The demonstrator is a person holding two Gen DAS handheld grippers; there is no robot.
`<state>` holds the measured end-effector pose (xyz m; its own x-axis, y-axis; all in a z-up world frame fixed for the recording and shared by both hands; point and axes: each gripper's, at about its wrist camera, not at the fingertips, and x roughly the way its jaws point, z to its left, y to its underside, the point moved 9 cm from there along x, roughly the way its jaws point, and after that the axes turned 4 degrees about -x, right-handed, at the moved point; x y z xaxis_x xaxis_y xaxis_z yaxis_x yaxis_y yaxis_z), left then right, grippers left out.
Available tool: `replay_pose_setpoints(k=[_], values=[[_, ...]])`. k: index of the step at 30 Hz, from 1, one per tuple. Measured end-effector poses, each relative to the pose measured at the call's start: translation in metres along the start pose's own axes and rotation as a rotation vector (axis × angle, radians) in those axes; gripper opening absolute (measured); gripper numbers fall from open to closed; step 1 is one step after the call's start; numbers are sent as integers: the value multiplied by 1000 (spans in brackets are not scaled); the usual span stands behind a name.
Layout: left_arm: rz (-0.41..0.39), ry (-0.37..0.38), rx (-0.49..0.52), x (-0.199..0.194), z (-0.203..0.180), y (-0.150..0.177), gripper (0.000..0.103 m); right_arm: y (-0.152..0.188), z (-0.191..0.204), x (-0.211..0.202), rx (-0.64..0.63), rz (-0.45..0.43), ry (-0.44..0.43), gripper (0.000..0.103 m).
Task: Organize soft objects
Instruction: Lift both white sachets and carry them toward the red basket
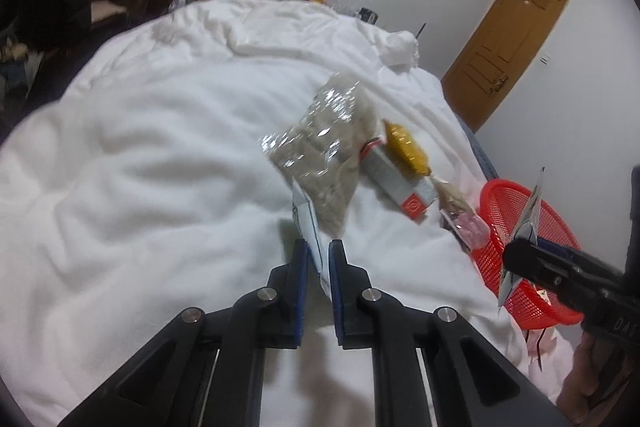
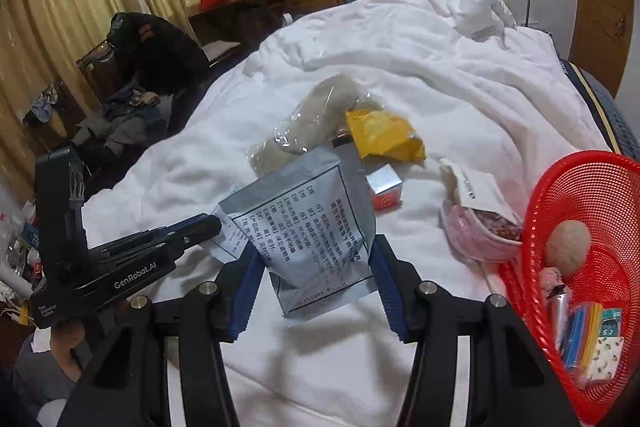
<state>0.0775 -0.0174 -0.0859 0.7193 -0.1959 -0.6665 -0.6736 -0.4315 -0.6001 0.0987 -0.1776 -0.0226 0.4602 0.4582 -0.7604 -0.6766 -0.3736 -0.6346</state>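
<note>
While it hangs just above the bed (image 2: 420,75), the grey pouch (image 2: 308,211) is clamped by its side edges in the right claw (image 2: 316,245), whose jaws stand about half wide. The left claw (image 1: 318,243), nearly closed, pinches a white packet (image 1: 308,223) at the pouch's left corner. Just beyond lie a clear bag (image 2: 316,107) of beige stuff, a yellow packet (image 2: 384,135) and a small box (image 2: 384,187). A pink packet (image 2: 480,231) lies to the right, against a red basket (image 2: 560,179) holding a ball (image 2: 568,247) and small items.
</note>
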Motion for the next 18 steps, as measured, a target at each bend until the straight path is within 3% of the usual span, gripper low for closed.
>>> replay_pose_setpoints(k=[6, 12, 16, 18], values=[[-14, 52, 40, -16, -27, -5, 4, -1, -16, -27, 13, -20, 11, 53], [42, 154, 11, -22, -53, -9, 4, 4, -36, -57, 43, -55, 21, 53], [-5, 119, 38, -34, -52, -23, 4, 4, -55, -78, 62, -80, 45, 53], [21, 84, 78, -28, -44, -27, 4, 3, -67, -79, 110, -96, 39, 53]])
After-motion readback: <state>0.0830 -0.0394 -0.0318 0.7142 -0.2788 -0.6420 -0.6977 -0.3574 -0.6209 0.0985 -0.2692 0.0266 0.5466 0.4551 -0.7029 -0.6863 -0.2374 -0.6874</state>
